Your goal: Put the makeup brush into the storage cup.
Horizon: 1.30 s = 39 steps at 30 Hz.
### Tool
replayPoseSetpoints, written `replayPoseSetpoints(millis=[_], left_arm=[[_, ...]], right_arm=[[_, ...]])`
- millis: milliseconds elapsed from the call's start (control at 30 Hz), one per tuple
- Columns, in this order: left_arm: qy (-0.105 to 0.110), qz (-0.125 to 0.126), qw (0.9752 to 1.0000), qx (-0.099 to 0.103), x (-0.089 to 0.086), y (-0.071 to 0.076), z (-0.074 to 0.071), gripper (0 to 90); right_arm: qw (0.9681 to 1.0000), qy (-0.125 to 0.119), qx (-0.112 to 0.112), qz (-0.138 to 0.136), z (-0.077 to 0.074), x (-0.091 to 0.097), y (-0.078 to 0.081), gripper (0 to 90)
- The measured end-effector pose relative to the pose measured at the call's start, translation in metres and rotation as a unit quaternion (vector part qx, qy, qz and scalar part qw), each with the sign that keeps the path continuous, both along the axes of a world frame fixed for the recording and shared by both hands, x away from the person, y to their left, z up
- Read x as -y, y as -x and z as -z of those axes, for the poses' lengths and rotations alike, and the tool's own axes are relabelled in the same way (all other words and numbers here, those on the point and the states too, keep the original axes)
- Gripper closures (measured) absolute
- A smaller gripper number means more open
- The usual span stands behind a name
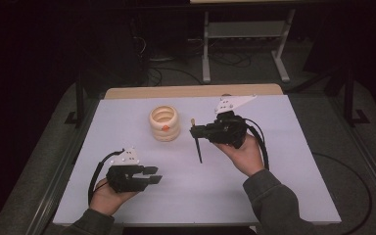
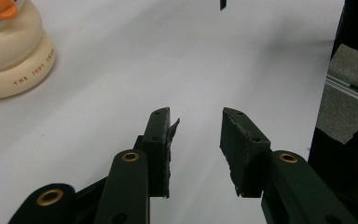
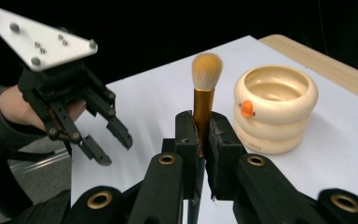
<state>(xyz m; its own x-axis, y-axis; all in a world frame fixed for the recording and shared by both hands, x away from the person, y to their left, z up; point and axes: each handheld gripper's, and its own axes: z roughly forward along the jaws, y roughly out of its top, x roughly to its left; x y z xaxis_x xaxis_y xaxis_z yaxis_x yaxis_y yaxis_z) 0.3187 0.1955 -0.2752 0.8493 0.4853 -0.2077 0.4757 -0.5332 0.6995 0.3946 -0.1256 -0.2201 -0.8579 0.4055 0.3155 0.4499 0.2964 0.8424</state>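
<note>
My right gripper (image 1: 196, 131) is shut on a makeup brush (image 1: 198, 148), held above the middle of the white table. In the right gripper view the pads (image 3: 185, 135) clamp the brush's gold ferrule (image 3: 203, 109), tan bristles up and dark handle hanging below. A cream ringed holder (image 1: 164, 123) with an orange duck mark stands just left of it, its mouth open (image 3: 275, 109). My left gripper (image 1: 155, 175) hovers near the front left, open with nothing between its jaws (image 2: 196, 126). The holder (image 2: 9, 51) lies at the upper left of the left gripper view.
A white sheet (image 1: 274, 161) covers the table, with a wooden strip (image 1: 191, 91) along the far edge. A metal stand (image 1: 245, 34) and cables sit on the dark floor beyond. Cables trail from both grippers.
</note>
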Motion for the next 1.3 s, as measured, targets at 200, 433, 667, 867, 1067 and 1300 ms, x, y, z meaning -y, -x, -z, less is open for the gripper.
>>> replayPoseSetpoints(millis=[200,433,667,867,1067,1300], left_arm=[[-0.004,-0.002,1.0000,0.004,-0.003,0.001,0.003,61.4],[-0.002,-0.008,1.0000,0.004,-0.006,0.002,0.007,57.2],[-0.003,-0.014,0.9999,0.009,-0.009,0.003,0.010,51.6],[-0.007,-0.013,0.9998,0.012,-0.010,0.003,0.012,47.0],[-0.007,-0.016,0.9997,0.014,-0.011,0.003,0.014,43.3],[0.000,-0.026,0.9996,0.015,-0.013,0.004,0.014,39.4]], right_arm=[[0.9999,0.014,0.007,-0.005,-0.003,-0.004,-0.006,83.2],[0.9991,0.039,0.007,-0.014,-0.008,-0.016,-0.015,83.2],[0.9983,0.055,0.008,-0.018,-0.014,-0.027,-0.022,83.2],[0.9977,0.064,0.016,-0.016,-0.019,-0.034,-0.030,83.2],[0.9970,0.073,0.018,-0.016,-0.022,-0.041,-0.038,83.2],[0.9956,0.088,0.025,-0.018,-0.023,-0.049,-0.048,83.2]])
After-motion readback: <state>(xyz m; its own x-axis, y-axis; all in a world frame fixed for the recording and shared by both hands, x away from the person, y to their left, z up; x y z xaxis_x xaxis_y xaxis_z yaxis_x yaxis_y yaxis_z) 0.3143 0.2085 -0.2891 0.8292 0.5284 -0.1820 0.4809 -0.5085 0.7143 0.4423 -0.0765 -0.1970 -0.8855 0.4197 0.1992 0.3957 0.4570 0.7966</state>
